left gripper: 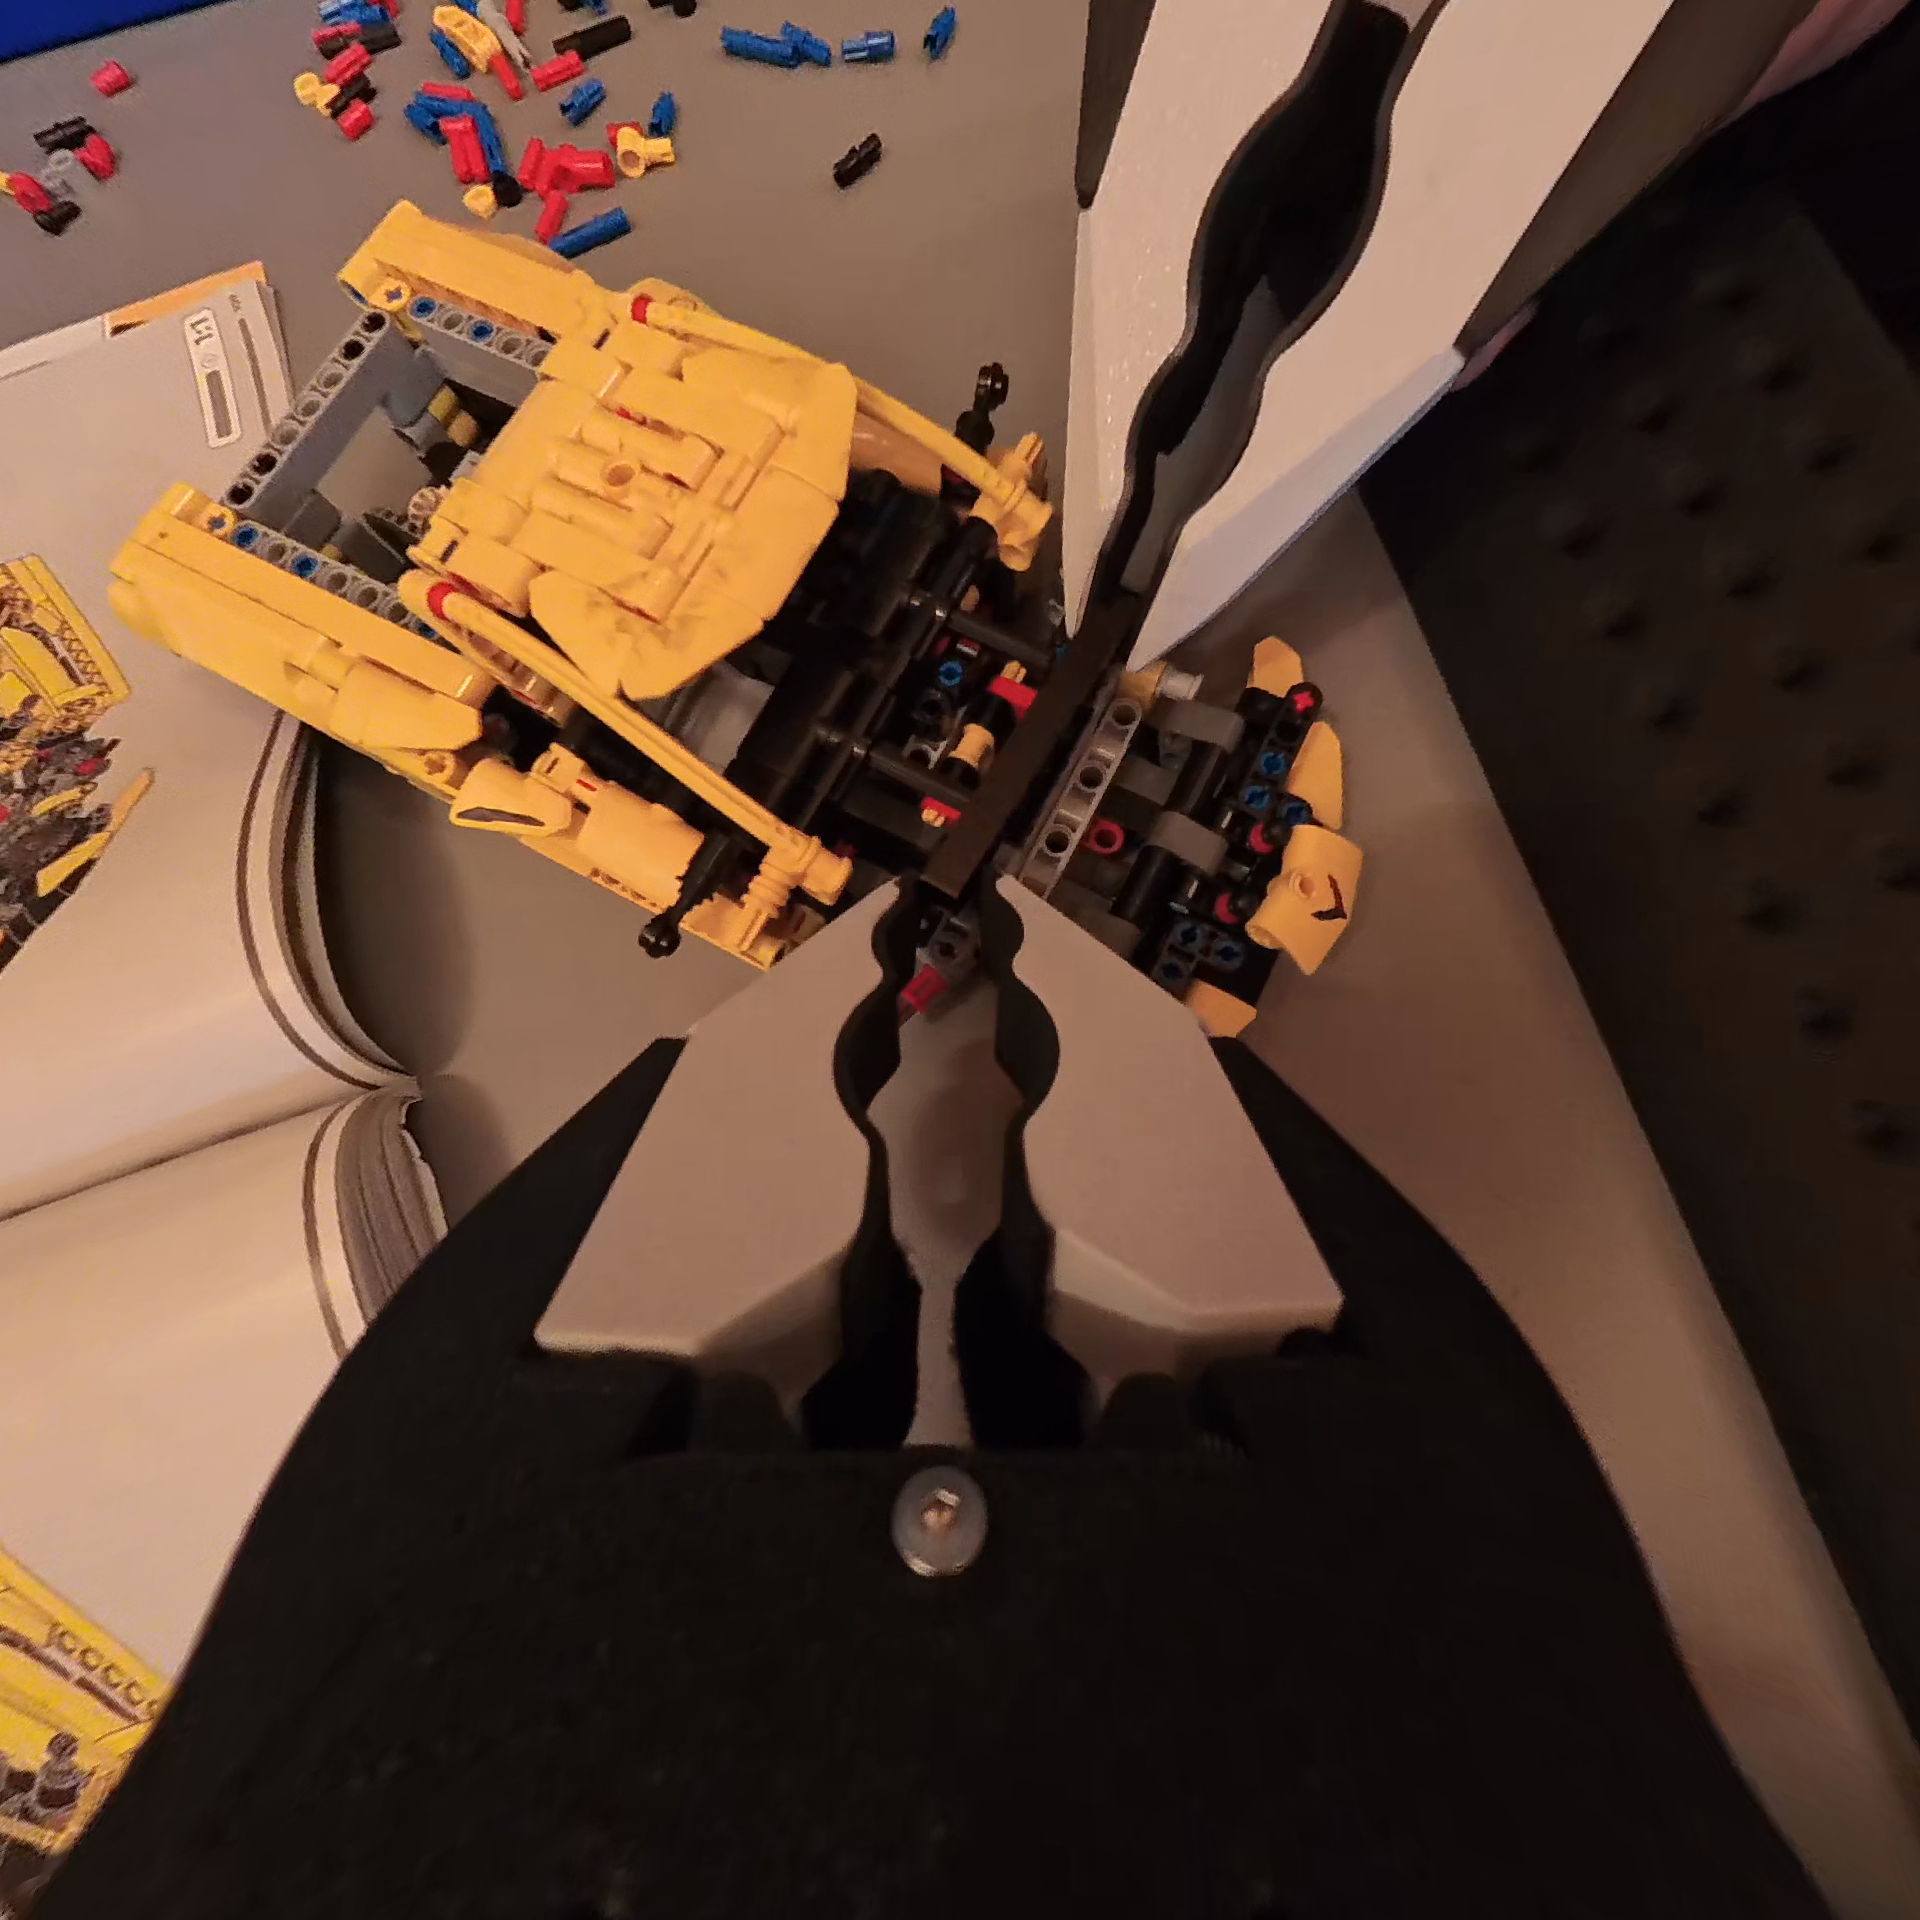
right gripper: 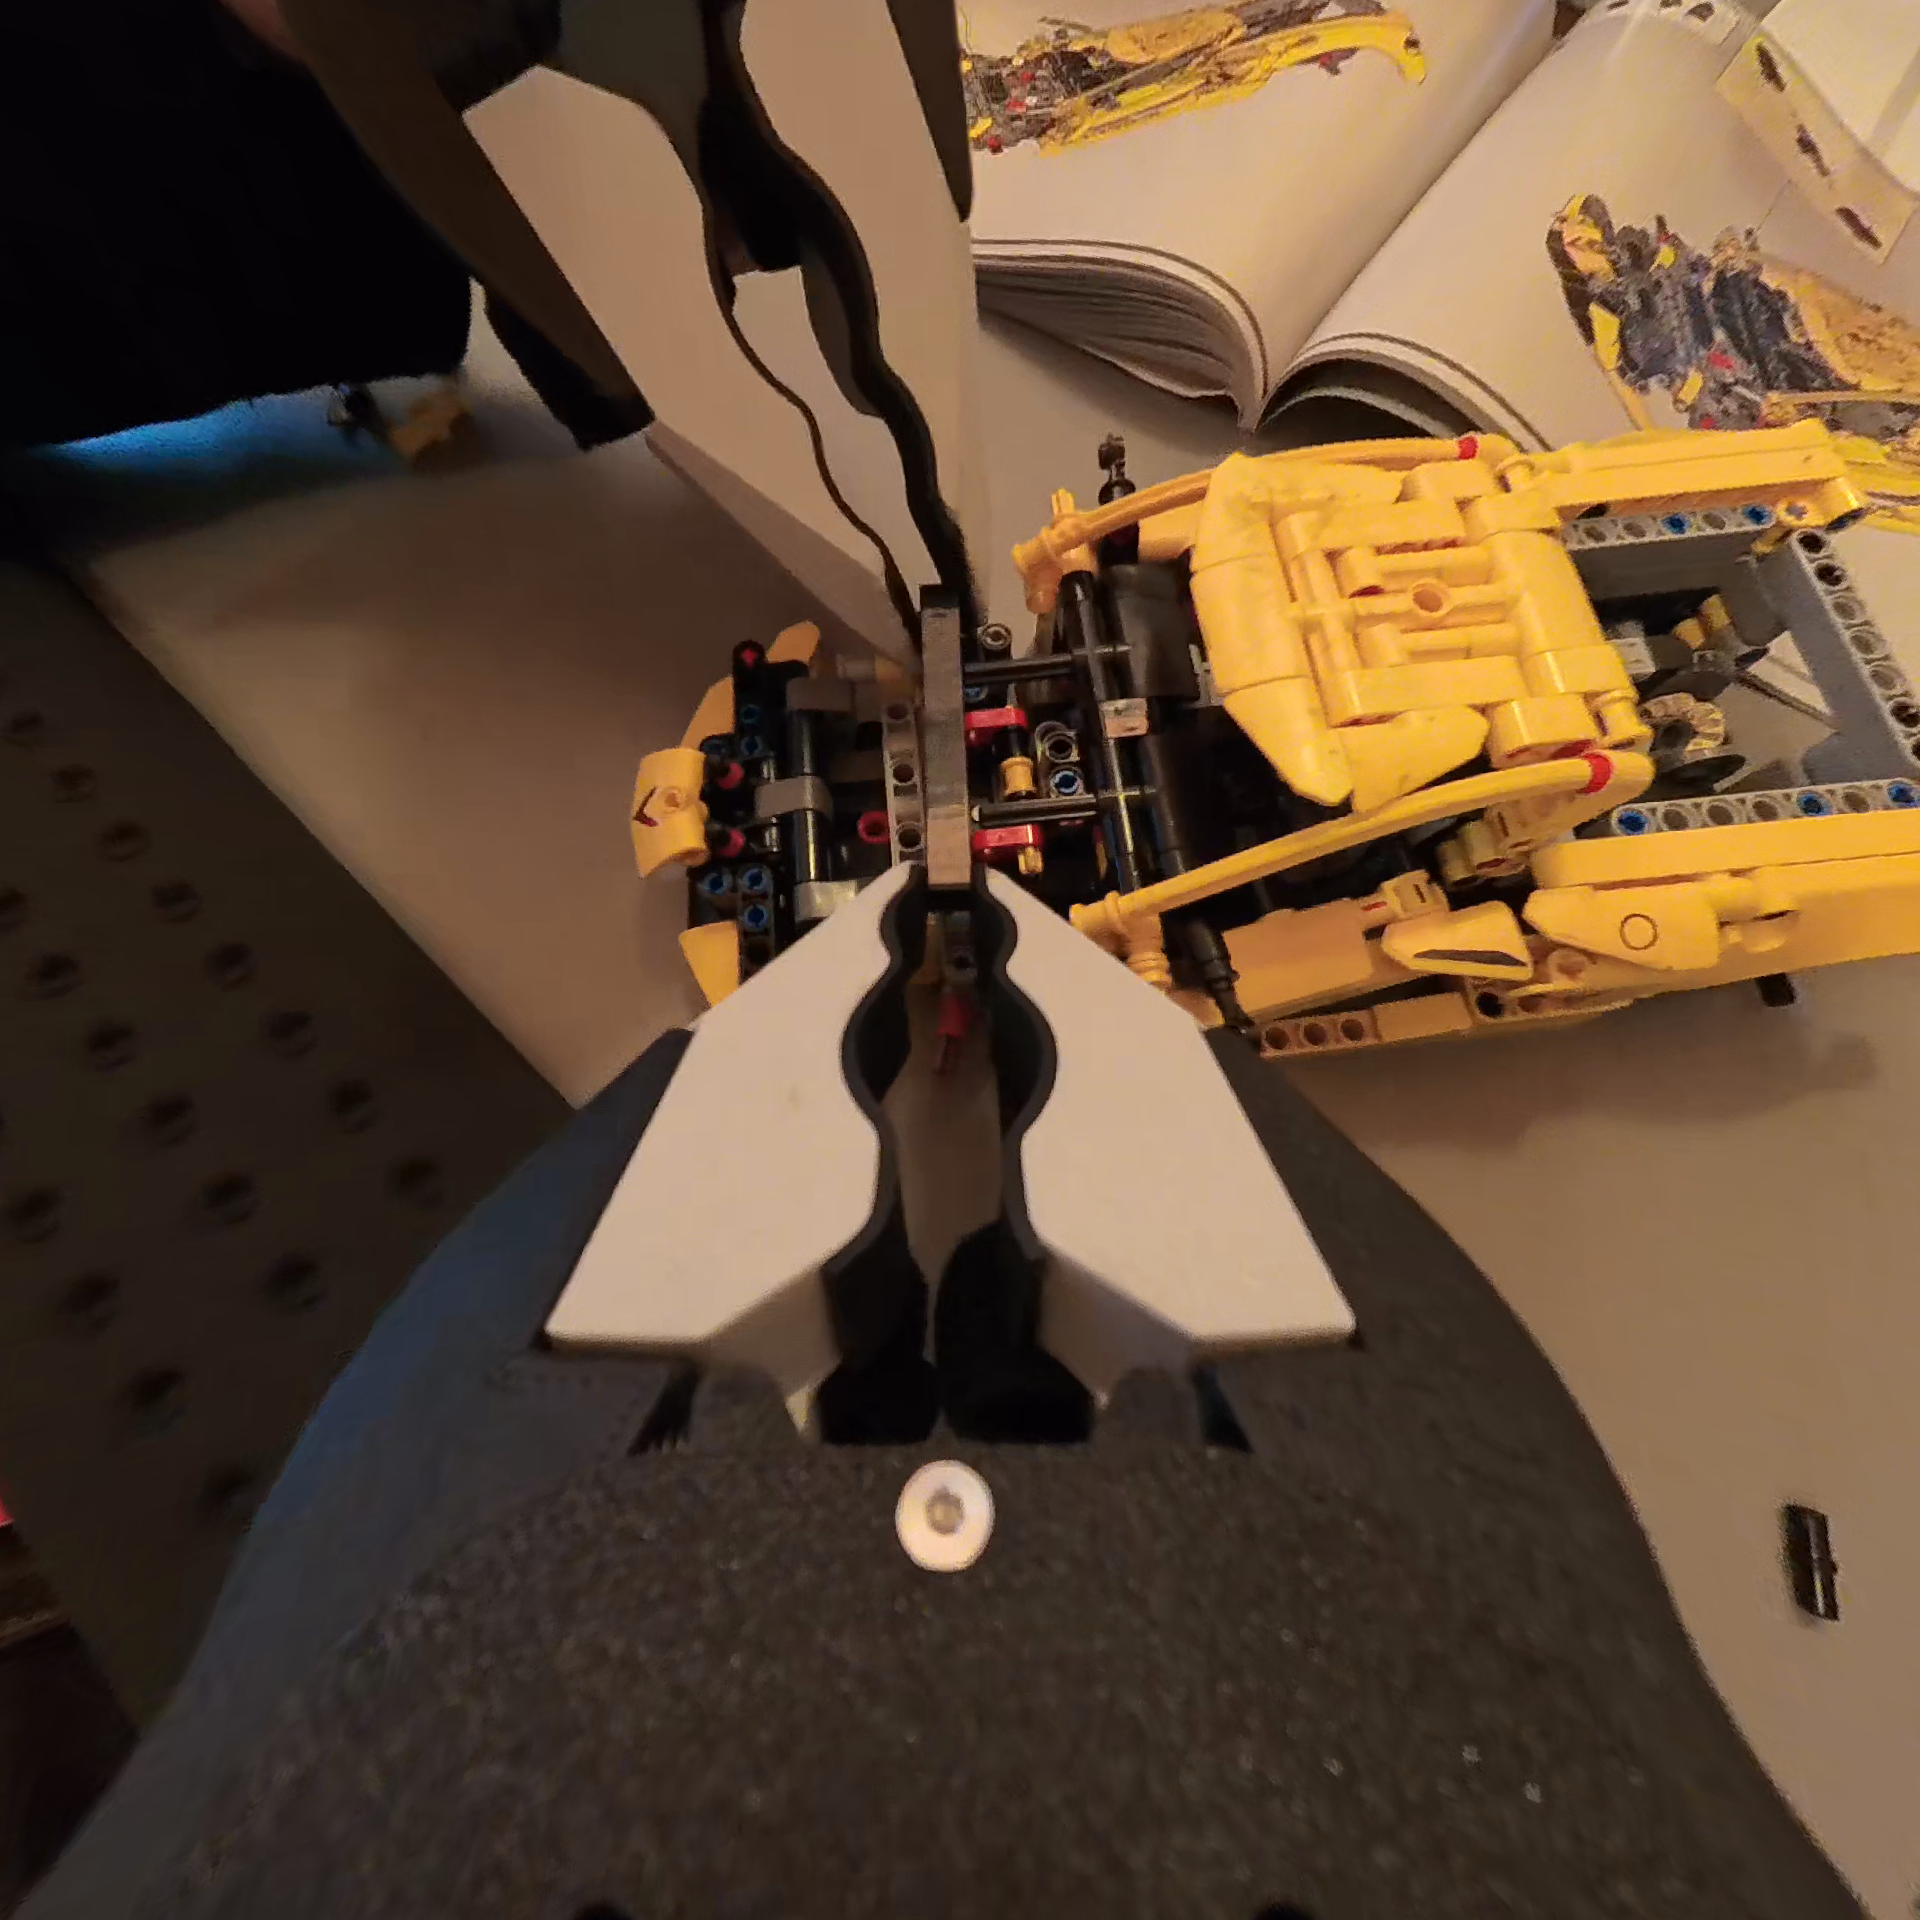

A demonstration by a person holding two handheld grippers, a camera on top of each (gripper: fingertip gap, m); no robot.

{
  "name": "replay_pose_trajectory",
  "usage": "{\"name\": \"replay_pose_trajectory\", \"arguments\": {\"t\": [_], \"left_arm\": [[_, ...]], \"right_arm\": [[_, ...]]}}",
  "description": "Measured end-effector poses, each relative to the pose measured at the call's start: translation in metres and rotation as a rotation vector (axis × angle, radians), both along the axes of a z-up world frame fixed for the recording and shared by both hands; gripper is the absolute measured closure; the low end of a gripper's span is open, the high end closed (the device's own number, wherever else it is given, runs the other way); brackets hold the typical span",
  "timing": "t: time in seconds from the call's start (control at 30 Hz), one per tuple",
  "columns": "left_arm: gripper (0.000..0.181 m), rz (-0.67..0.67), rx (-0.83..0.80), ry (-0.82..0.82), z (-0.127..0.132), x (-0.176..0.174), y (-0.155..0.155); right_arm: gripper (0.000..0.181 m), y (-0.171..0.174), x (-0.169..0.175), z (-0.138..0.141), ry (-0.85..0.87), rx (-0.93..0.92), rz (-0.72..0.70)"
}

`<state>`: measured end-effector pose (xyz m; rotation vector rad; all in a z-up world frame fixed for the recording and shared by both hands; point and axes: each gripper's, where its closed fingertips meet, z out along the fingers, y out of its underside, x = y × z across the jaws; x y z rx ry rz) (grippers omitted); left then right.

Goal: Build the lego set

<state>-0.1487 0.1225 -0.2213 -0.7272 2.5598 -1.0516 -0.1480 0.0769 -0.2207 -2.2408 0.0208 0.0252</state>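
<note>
A yellow and black lego car model (left gripper: 644,540) lies on the grey table, its front toward the table edge. It also shows in the right wrist view (right gripper: 1403,675). A long black beam (left gripper: 1023,769) lies across the model's front section, also seen in the right wrist view (right gripper: 943,738). My left gripper (left gripper: 948,891) is shut on one end of the beam. My right gripper (right gripper: 948,883) is shut on the other end. Each gripper also shows from above in the other's view: the right (left gripper: 1091,634) and the left (right gripper: 940,592).
An open instruction booklet (left gripper: 125,1039) lies beside the model, also in the right wrist view (right gripper: 1351,260). Several loose red, blue, yellow and black pieces (left gripper: 499,125) lie beyond it. A black pin (right gripper: 1813,1558) lies alone. A dark perforated surface (left gripper: 1662,727) lies past the table edge. Left tips to right tips: about 5 cm. The black pin (right gripper: 1813,1558) sits 20 cm or so from the ends of my right fingers. It is also in sight in the left wrist view (left gripper: 856,161).
</note>
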Motion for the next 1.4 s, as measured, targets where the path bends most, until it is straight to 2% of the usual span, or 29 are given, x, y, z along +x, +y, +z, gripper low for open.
{"name": "replay_pose_trajectory", "arguments": {"t": [0.17, 0.53, 0.83, 0.97, 1.1, 1.17, 1.4], "left_arm": [[0.170, 0.008, -0.008, 0.011, 0.000, 0.000, -0.002], [0.170, 0.035, -0.030, 0.033, 0.000, 0.004, -0.002], [0.170, 0.035, -0.028, 0.044, -0.001, 0.003, -0.003], [0.170, 0.037, -0.029, 0.049, -0.001, 0.003, -0.002], [0.170, 0.038, -0.028, 0.050, -0.001, 0.003, -0.003], [0.170, 0.038, -0.029, 0.052, -0.001, 0.002, -0.003], [0.170, 0.039, -0.019, 0.029, -0.001, 0.003, -0.003]], "right_arm": [[0.174, -0.002, 0.002, 0.000, 0.049, 0.000, -0.015], [0.174, -0.001, 0.005, 0.000, 0.024, 0.000, -0.026], [0.170, -0.003, 0.006, 0.009, -0.188, 0.017, -0.045], [0.157, -0.007, 0.015, 0.021, -0.211, 0.054, -0.085], [0.116, -0.009, 0.027, 0.017, -0.202, 0.019, -0.104], [0.105, -0.010, 0.034, 0.011, -0.225, -0.011, -0.138], [0.128, -0.008, 0.036, 0.006, -0.263, -0.004, -0.141]]}}
